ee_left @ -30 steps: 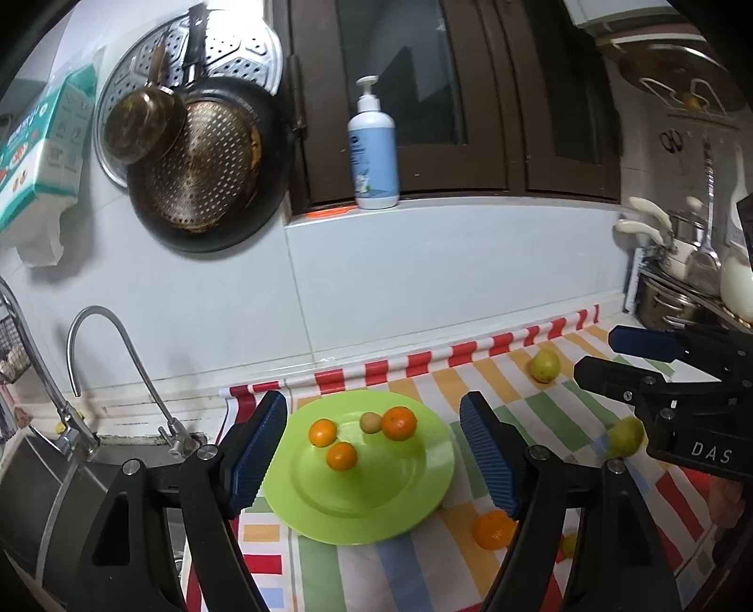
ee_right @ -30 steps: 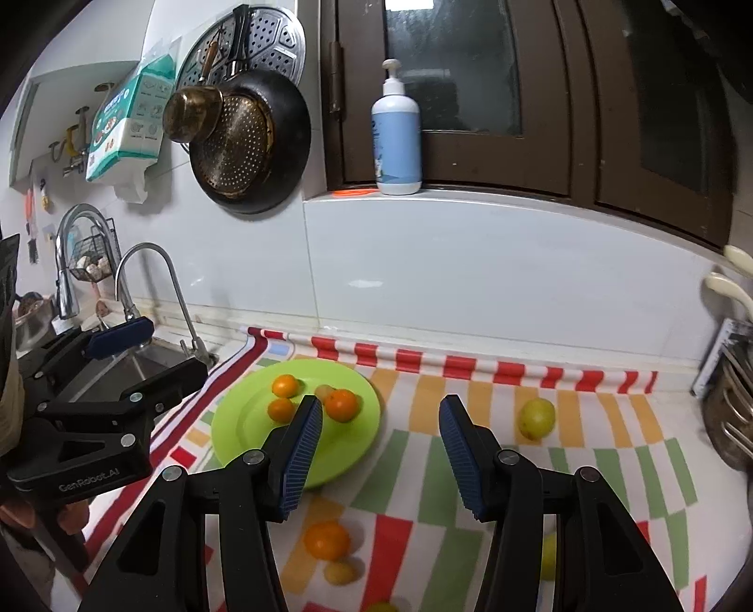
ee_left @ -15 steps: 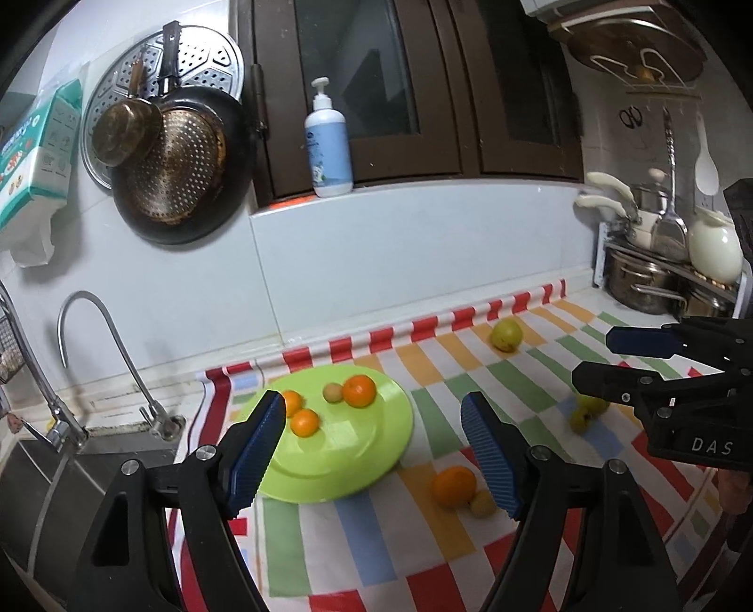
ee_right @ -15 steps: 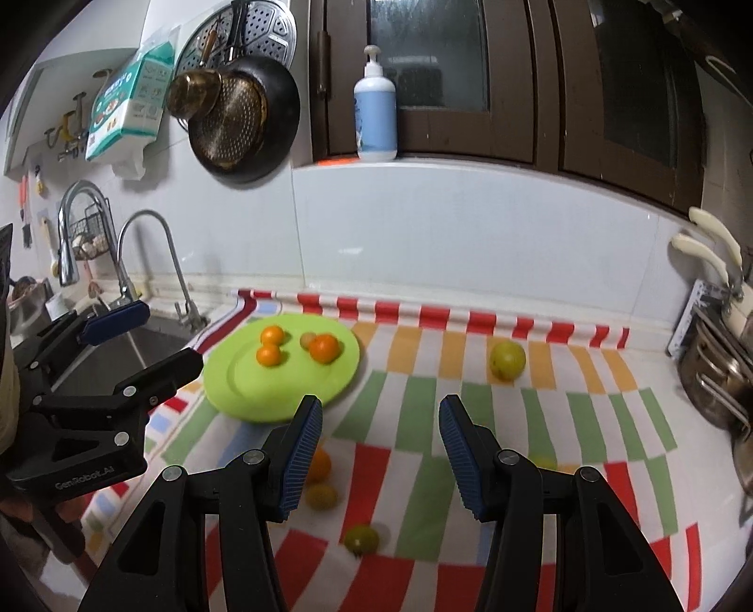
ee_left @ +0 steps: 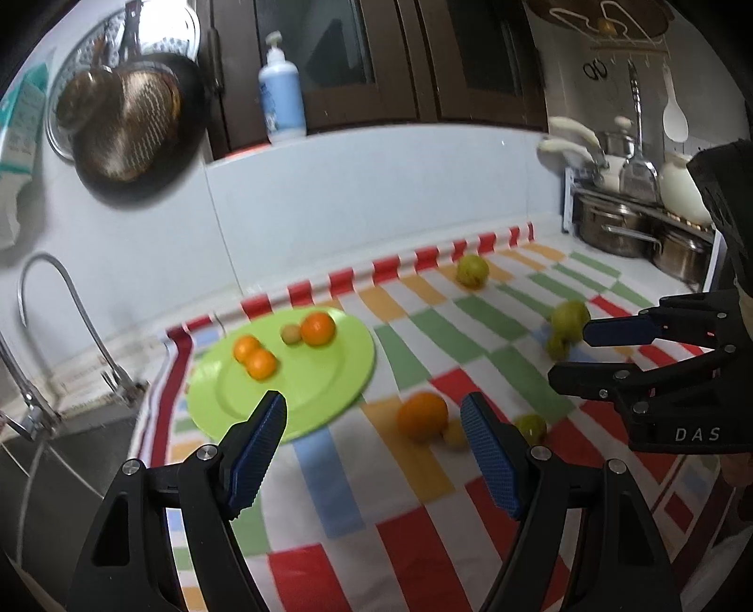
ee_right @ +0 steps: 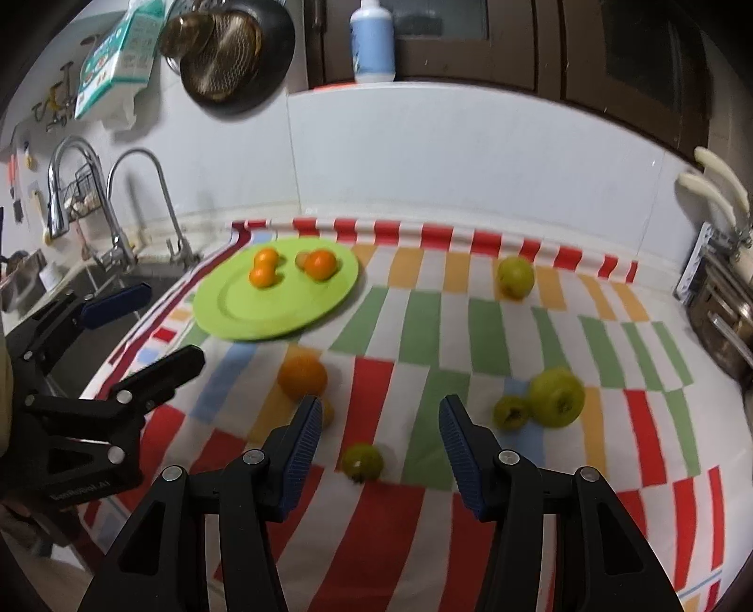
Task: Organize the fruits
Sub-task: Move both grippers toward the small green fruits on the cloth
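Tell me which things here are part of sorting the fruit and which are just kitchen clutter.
Part of the job:
green plate with small oranges
loose orange on the striped cloth
green fruits
left gripper and right gripper, both open and empty

Just lying about:
soap bottle
hanging pans
taps
steel pots

We see the counter w/ a striped, checked cloth [ee_right: 423, 329] over it. On the cloth: green plate [ee_right: 235, 320] near the sink, one orange [ee_right: 302, 375], a small yellow fruit [ee_left: 454, 433] touching it, four green fruits [ee_right: 557, 398] apart.
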`<state>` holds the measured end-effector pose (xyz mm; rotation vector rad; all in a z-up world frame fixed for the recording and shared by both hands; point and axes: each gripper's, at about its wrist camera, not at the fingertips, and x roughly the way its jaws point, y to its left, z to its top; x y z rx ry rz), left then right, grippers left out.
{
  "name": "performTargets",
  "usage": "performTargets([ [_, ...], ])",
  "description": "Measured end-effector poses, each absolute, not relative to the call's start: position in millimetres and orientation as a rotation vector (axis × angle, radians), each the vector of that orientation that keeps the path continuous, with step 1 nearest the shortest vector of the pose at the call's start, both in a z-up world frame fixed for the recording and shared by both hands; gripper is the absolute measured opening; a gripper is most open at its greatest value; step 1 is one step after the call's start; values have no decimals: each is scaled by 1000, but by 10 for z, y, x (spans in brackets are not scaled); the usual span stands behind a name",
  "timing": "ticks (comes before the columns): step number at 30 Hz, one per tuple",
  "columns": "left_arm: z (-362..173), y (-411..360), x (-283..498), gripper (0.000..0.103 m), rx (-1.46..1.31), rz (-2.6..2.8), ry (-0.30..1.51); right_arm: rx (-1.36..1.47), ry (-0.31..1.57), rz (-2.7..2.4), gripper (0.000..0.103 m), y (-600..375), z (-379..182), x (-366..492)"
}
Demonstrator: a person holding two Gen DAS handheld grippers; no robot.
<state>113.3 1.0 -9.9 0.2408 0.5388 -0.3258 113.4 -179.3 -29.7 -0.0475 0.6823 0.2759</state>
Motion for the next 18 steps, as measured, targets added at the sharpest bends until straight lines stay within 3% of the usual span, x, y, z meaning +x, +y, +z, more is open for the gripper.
performTargets([
  [13,-571,-115,1256,70,220,-418,680,-130,784,301,53,-1611,-796,1193],
  [18,-638,-180,1324,60,217,-442,702,-108,809,290,52,-1651,-870,1264],
])
